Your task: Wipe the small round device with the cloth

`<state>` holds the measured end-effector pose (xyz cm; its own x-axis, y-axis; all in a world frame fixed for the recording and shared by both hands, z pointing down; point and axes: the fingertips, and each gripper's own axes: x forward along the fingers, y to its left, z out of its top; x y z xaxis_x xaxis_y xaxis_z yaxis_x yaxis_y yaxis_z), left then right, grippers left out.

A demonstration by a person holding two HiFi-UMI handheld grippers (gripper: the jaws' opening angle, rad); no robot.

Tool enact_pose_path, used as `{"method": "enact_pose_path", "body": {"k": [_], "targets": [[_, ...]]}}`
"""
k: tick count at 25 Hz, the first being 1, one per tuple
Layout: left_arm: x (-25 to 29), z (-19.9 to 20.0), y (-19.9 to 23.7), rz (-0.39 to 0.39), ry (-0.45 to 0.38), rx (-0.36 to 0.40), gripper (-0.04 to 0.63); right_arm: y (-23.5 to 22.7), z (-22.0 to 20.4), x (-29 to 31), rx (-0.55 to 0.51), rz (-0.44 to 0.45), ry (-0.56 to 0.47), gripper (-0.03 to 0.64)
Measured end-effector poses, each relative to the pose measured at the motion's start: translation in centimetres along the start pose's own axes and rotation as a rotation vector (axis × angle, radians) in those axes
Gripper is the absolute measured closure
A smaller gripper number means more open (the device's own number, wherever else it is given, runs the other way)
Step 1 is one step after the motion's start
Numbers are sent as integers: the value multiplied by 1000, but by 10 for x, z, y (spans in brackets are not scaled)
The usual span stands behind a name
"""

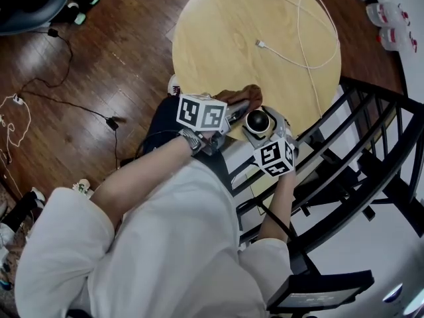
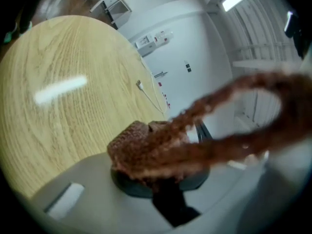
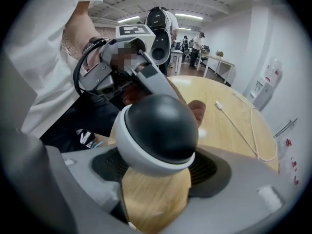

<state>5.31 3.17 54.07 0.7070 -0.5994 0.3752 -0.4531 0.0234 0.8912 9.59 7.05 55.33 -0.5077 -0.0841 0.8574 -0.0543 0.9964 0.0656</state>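
Observation:
The small round device (image 1: 258, 120), a black dome in a white collar, is held just over the near edge of the round wooden table (image 1: 218, 32). My right gripper (image 1: 266, 132) is shut on it; in the right gripper view the device (image 3: 156, 130) fills the space between the jaws of that gripper (image 3: 157, 172). My left gripper (image 1: 228, 118) is shut on a brown cloth (image 1: 240, 95), right beside the device. In the left gripper view the cloth (image 2: 146, 152) bunches in that gripper (image 2: 161, 182), and a blurred loop of it sweeps across. Part of the cloth (image 3: 199, 110) shows behind the device.
A white cable (image 1: 301, 42) lies looped on the table's far half. A black metal frame (image 1: 371, 151) stands close at the right. Bottles (image 1: 387, 12) sit at the top right. Cords (image 1: 59, 98) trail over the dark wood floor on the left.

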Motion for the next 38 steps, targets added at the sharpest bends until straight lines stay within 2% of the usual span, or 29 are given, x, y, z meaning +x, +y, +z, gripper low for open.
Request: {"method": "enact_pose_path", "body": {"k": [3, 8, 11, 15, 20, 24, 26, 27, 29, 31, 33, 35, 36, 38], "targets": [[5, 4, 0, 34, 75, 62, 511, -2, 2, -1, 46, -23, -16, 267], [17, 1, 15, 144, 260, 277, 512, -2, 3, -3, 168, -89, -32, 267], [19, 0, 21, 163, 312, 305, 514, 0, 2, 0, 230, -123, -23, 267], [20, 0, 24, 197, 352, 349, 514, 0, 2, 0, 314, -177, 11, 267], [22, -2, 24, 215, 370, 362, 512, -1, -3, -2, 441, -251, 99, 267], [23, 0, 24, 276, 368, 495, 506, 0, -7, -2, 551, -308, 148, 267], [21, 3, 20, 274, 338, 533, 506, 2, -9, -2, 595, -323, 158, 267], [20, 6, 15, 248, 308, 525, 506, 2, -9, -3, 597, -322, 157, 267], [14, 12, 6, 170, 231, 440, 508, 2, -7, -4, 575, -305, 115, 267], [2, 21, -1, 91, 167, 291, 508, 1, -4, -8, 531, -279, 53, 264], [-7, 26, -8, -18, 136, 118, 508, 4, -5, -10, 467, -233, 18, 264], [-11, 27, -15, -126, 113, -21, 508, 6, -6, -9, 401, -174, -8, 264], [-11, 26, -17, -156, 103, -63, 508, 5, -6, -8, 377, -148, -25, 264], [-12, 23, -19, -177, 94, -97, 508, 2, -2, -4, 350, -110, -60, 264]]}}
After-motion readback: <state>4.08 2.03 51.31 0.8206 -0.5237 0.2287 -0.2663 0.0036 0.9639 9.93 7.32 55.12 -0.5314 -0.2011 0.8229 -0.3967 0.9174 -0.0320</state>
